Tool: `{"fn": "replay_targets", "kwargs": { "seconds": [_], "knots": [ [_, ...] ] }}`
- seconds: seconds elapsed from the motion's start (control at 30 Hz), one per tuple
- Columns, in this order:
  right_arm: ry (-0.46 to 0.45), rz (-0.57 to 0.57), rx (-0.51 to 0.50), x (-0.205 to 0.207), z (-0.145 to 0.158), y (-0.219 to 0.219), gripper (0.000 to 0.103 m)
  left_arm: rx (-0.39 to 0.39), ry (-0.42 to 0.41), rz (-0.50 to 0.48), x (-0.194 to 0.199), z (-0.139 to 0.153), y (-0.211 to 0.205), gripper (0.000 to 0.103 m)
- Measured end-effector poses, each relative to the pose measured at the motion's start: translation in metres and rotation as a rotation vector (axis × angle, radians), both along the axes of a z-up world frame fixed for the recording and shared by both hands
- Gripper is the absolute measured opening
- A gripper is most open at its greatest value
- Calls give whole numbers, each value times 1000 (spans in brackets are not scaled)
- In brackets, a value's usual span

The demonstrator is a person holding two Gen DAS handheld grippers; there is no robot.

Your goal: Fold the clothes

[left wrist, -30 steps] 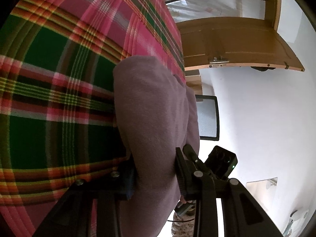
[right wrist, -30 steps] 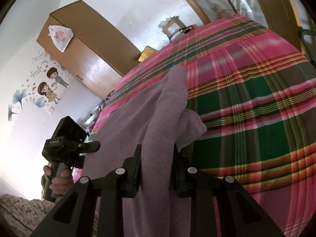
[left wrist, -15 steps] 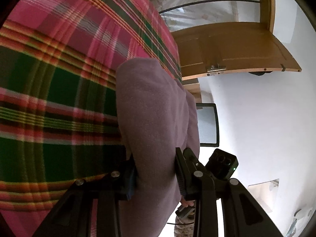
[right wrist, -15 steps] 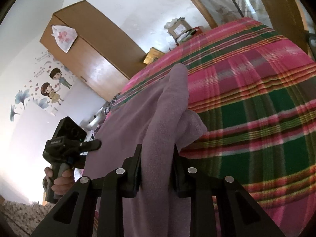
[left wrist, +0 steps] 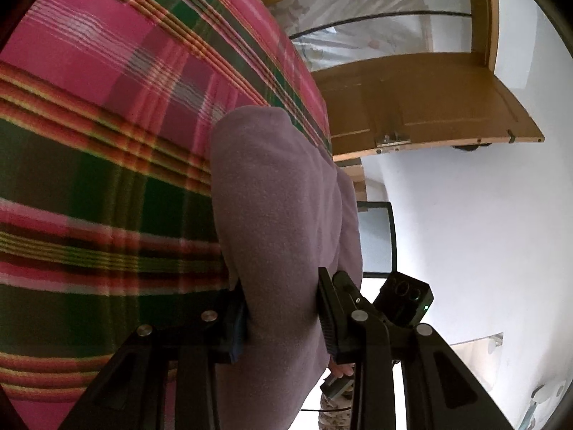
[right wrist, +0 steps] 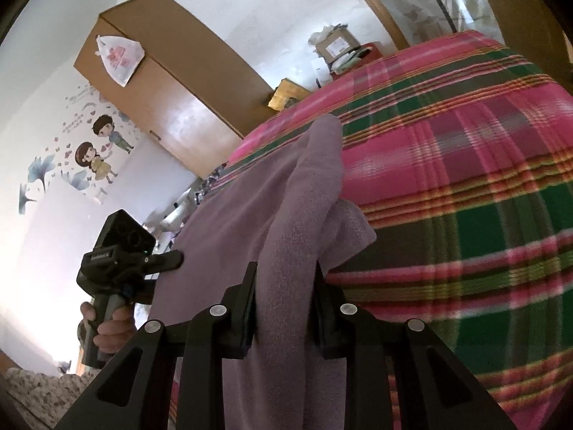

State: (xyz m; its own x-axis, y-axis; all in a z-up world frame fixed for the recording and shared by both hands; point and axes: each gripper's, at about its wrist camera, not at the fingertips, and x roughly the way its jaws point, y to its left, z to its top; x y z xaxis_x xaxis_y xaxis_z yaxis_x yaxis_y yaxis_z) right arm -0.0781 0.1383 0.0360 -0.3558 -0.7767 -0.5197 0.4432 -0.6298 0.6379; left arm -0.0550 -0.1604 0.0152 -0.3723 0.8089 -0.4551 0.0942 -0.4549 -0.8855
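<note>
Left gripper [left wrist: 281, 317] clamped on a thick fold of mauve fleece garment [left wrist: 279, 208], raised above the pink and green plaid blanket [left wrist: 107, 179] (a bed cover). Right gripper [right wrist: 284, 302] likewise pinching the same fleece, bunched upward between both jaws.

The garment [right wrist: 250, 222] hangs between my two grippers, above the bedspread [right wrist: 465, 186]; behind the bed stands a wardrobe [right wrist: 172, 82], a door [left wrist: 422, 100] to its side.

The mauve garment [left wrist: 283, 215] runs off the lower edge, its shape untellable.
</note>
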Motion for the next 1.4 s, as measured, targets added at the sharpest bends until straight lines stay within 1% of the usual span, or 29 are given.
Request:
{"fn": "replay_targets", "kwargs": {
  "seconds": [0.3, 0.47, 0.63, 0.9, 1.4],
  "knots": [
    [-26, 41, -19, -14, -4, -43, 26, -25, -13, 53, -6, 2, -35, 35],
    [-39, 66, -30, -20, -8, -63, 26, -41, -23, 81, -11, 3, -47, 35],
    [-46, 88, -19, -26, -8, -81, 26, -54, -26, 101, -14, 4, -58, 35],
    [-43, 112, 1, -29, -6, -100, 26, -53, -25, 129, -17, 3, -79, 35],
    [-68, 153, -16, -36, -12, -141, 26, -70, -31, 187, -14, 3, -124, 35]
  ]
}}
